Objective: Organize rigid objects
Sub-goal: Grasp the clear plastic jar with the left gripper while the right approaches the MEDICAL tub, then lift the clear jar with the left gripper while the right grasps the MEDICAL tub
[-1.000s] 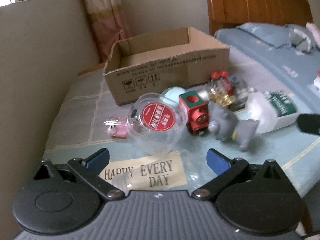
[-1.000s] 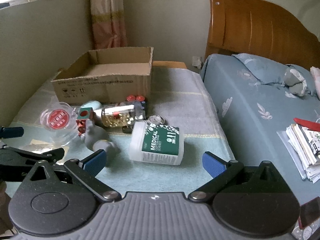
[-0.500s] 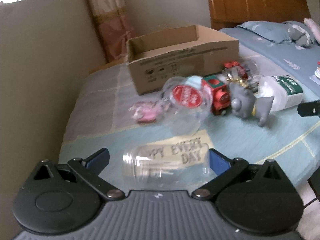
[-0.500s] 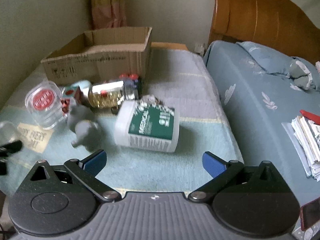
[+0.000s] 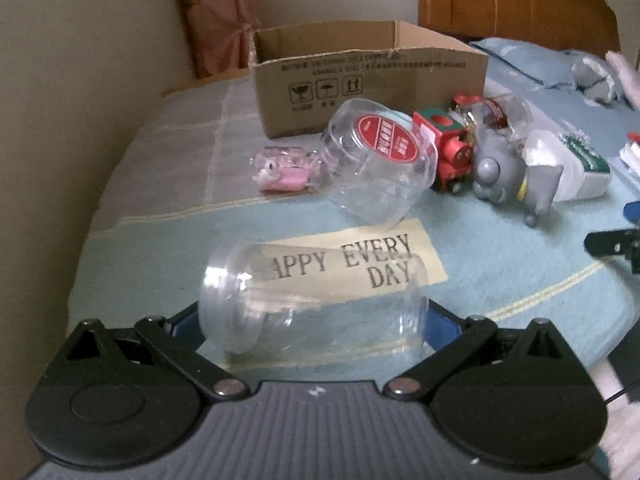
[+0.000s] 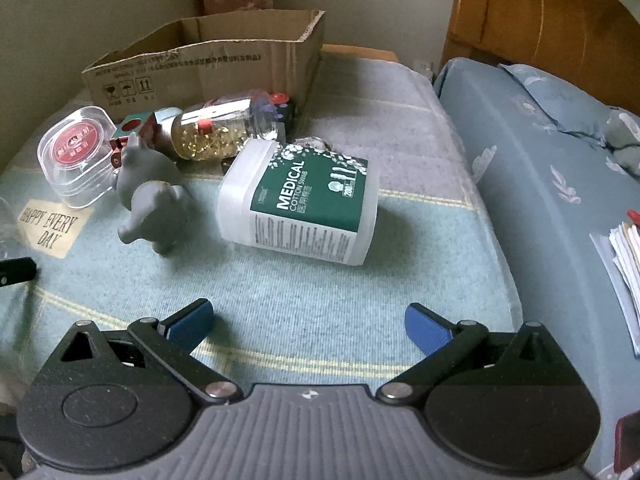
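A clear plastic cup [image 5: 312, 300] lies on its side between the blue pads of my left gripper [image 5: 312, 324], which is wide open around it. Beyond it lie a clear jar with a red label [image 5: 380, 160], a pink toy [image 5: 284, 168], a red toy train [image 5: 448, 148] and a grey elephant [image 5: 516, 172]. My right gripper [image 6: 308, 324] is open and empty above the mat, in front of the cotton swab box [image 6: 304, 208] and the elephant [image 6: 152, 204]. An open cardboard box [image 6: 208, 68] stands at the back.
A "HAPPY EVERY DAY" patch [image 5: 360, 260] lies on the mat. A bottle of gold capsules [image 6: 216, 132] lies by the box. The wall runs along the left, a bed [image 6: 560, 160] with papers [image 6: 624, 264] on the right. A wooden headboard [image 6: 540, 12] stands behind.
My left gripper has pulled back and swung left, bringing the clear cup between its open fingers. My right gripper has moved forward and down toward the cotton swab box.
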The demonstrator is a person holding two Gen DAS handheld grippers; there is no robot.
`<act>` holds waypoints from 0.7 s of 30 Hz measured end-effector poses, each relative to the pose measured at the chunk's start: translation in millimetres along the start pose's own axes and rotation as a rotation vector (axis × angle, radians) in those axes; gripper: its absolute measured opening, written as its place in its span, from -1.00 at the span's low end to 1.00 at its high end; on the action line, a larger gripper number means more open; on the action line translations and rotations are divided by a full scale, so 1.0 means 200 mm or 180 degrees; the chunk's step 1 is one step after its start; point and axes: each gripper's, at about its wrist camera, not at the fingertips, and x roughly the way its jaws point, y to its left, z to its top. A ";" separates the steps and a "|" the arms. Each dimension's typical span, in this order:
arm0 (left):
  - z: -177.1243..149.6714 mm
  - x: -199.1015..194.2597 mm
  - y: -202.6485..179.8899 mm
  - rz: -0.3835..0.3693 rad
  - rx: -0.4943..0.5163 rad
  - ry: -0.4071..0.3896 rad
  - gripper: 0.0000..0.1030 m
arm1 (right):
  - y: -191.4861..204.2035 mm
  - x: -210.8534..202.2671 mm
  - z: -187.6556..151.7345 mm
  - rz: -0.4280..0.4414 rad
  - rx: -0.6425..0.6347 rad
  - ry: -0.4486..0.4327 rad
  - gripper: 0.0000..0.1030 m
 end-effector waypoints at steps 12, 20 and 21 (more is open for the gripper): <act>0.01 0.00 0.03 -0.0128 -0.0027 0.0066 0.98 | 0.00 0.06 0.07 0.0022 -0.0013 -0.0060 1.00; 0.04 -0.03 0.02 -0.0195 0.0137 -0.0046 0.93 | -0.02 0.03 0.17 0.0155 0.0212 -0.0258 1.00; 0.04 -0.02 0.02 -0.0182 0.0147 -0.0043 0.90 | -0.01 0.03 0.19 0.0118 0.0220 -0.0274 1.00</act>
